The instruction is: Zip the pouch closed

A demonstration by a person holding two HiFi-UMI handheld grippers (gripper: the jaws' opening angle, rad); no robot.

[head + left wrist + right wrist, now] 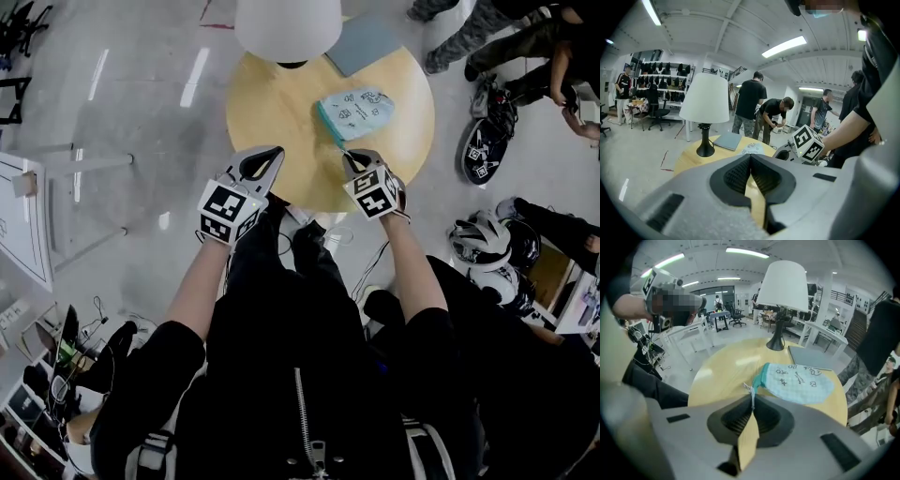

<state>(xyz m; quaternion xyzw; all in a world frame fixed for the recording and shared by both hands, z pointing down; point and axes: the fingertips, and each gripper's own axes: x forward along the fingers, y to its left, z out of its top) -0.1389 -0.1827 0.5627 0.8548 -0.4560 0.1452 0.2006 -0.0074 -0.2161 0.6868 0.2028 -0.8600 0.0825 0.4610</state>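
Pouch [361, 111] lay on the far right part of the round table [267, 112]. Its long side ran off to the right, and its teal zip edge [330, 124] faced left. That edge ran from the near corner toward the far side, so any pull on the zip would probably have to follow that line. The right gripper [349, 157] was at the near corner, jaws pressed together on the thin zip pull [751, 392]. The left gripper [272, 152] hung over the table's near edge, well apart from the pouch. Its jaws were together with nothing between them (so it was plainly the farther hand, and my guess was it would have to cross over to steady the fabric).

The head view showed only a gripper tip meeting the pouch's corner. The right gripper view showed the pale cord itself, caught between the pads and leading to the teal edge. The left gripper view added the lamp [704, 98] beyond. No view showed whether the zip was fully shut.
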